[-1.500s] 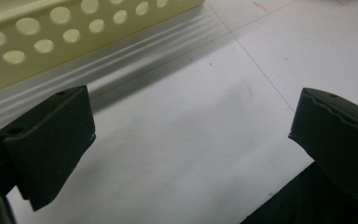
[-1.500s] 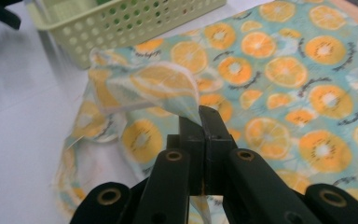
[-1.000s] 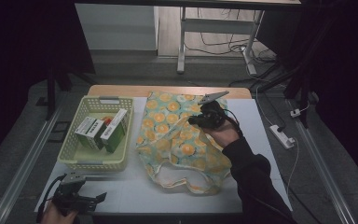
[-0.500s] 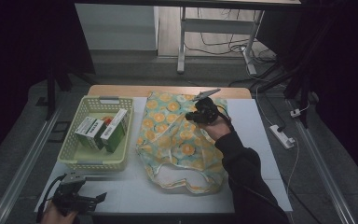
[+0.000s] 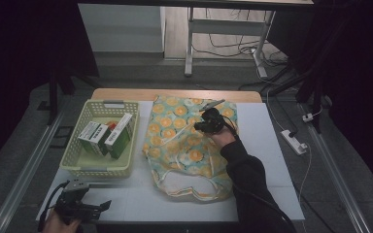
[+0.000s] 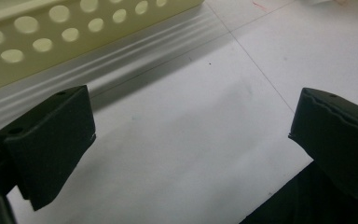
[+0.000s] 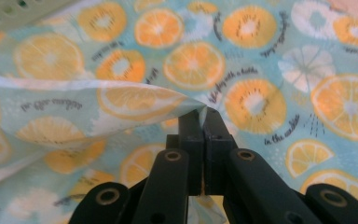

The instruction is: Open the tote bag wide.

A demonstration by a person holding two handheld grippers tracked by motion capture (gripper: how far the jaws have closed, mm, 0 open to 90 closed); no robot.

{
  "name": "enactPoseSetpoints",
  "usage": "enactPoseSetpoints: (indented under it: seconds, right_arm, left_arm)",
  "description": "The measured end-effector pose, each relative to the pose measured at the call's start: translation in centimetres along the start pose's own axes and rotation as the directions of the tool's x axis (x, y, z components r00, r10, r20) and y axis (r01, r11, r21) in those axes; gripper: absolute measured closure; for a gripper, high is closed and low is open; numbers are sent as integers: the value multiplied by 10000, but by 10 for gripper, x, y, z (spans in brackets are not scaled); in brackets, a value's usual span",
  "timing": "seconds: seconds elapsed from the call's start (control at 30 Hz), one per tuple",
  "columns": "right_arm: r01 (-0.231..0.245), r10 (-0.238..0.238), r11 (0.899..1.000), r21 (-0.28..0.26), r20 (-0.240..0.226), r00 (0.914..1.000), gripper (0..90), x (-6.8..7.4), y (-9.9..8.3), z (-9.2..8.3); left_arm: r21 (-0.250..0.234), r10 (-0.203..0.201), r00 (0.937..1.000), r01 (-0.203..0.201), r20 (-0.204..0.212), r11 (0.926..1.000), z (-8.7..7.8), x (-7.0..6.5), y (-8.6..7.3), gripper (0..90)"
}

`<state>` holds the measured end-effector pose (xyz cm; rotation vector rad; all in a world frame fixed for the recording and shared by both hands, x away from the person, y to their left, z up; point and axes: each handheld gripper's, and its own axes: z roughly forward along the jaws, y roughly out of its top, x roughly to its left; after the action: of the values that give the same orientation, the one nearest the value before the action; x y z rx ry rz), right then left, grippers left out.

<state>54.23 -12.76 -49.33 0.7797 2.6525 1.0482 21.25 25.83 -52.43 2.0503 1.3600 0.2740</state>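
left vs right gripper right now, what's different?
Left gripper has its jaws wide apart with nothing between them; right gripper is shut on a fold of the bag. Left sits at the table near edge beside the basket; right is over the bag's middle. Both have black jaws.

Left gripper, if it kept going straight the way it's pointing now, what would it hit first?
Probably the yellow basket. In the left gripper view the left gripper stands open over bare white table, and the basket's perforated wall crosses the way ahead. Depth is unclear; tilted lower, it would meet the table first.
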Motion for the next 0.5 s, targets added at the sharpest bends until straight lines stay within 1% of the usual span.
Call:
enactPoseSetpoints:
  seconds: [0.17,0.27,0.33,0.4,0.47,0.5]
  right_arm:
    - [-103,103,9998,194,-3,9999,873,-3,-8,8]
    - [-149,149,9995,268,5,9999,850,-4,-12,11]
    - [-225,225,9995,237,9,9997,797,-4,-12,10]
    - [-485,487,9986,197,-131,9987,711,-4,-12,7]
    - [-530,530,9986,54,-64,9986,628,-2,-10,2]
    - [-556,556,9985,-23,-112,9984,589,-1,-9,-1]
  left_arm:
    - [-6,7,10000,-7,-14,10000,0,0,0,0]
    - [-2,5,10000,-5,-19,10000,0,0,0,0]
    - [-2,4,10000,-4,-23,10000,0,0,0,0]
    - [-3,5,10000,-6,-23,10000,0,0,0,0]
    - [-4,1,10000,-1,-24,10000,0,0,0,0]
    - [-6,-1,10000,1,-29,10000,0,0,0,0]
